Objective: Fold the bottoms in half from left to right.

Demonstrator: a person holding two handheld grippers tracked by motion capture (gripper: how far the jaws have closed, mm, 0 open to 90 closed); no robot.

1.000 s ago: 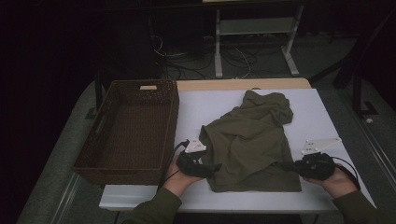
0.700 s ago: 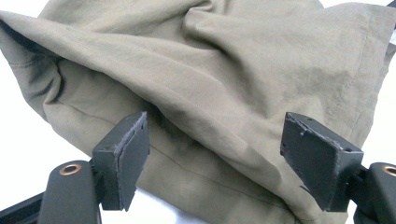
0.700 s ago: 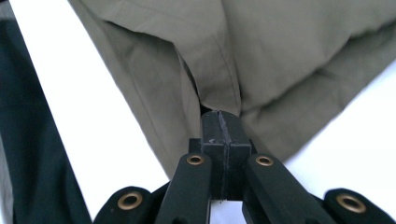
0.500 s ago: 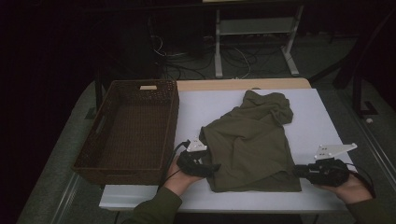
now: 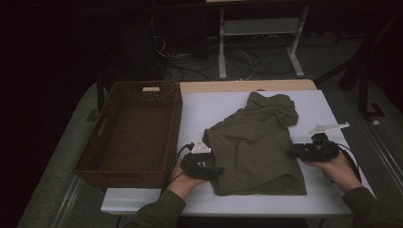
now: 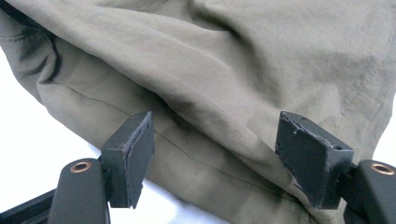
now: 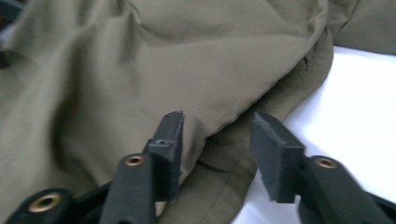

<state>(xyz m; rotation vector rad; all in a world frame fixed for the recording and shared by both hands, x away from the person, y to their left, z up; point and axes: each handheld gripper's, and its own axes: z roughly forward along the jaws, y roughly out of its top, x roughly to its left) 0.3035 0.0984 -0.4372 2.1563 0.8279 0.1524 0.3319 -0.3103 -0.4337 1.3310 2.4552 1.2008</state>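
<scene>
1. The olive-green shirt (image 5: 256,147) lies flat and partly folded on the white table (image 5: 209,109), its crumpled collar end toward the far side, its straight hem toward the person.
2. In the left gripper view the shirt (image 6: 224,70) fills the space ahead of the two black fingers (image 6: 133,154), which stand well apart. A folded edge runs between them, but neither pad presses on it; the jaws have just been closing a little with the cloth still loose between them.
3. The left gripper (image 5: 209,170) rests at the shirt's near left edge, its tips just over the cloth, held by the left hand (image 5: 183,178).
4. In the right gripper view the fingers (image 7: 170,135) stand partly apart above the shirt's (image 7: 140,60) doubled edge, with bare white table just past the right finger. These jaws have just been opening, and the cloth between them is not gripped.
5. The right gripper (image 5: 297,152) sits at the shirt's right edge, tips touching or just over the cloth, held by the right hand (image 5: 340,168).
6. Beyond the left fingers, away from the shirt, stands a brown wicker basket (image 5: 95,156), its side close to the left gripper.
</scene>
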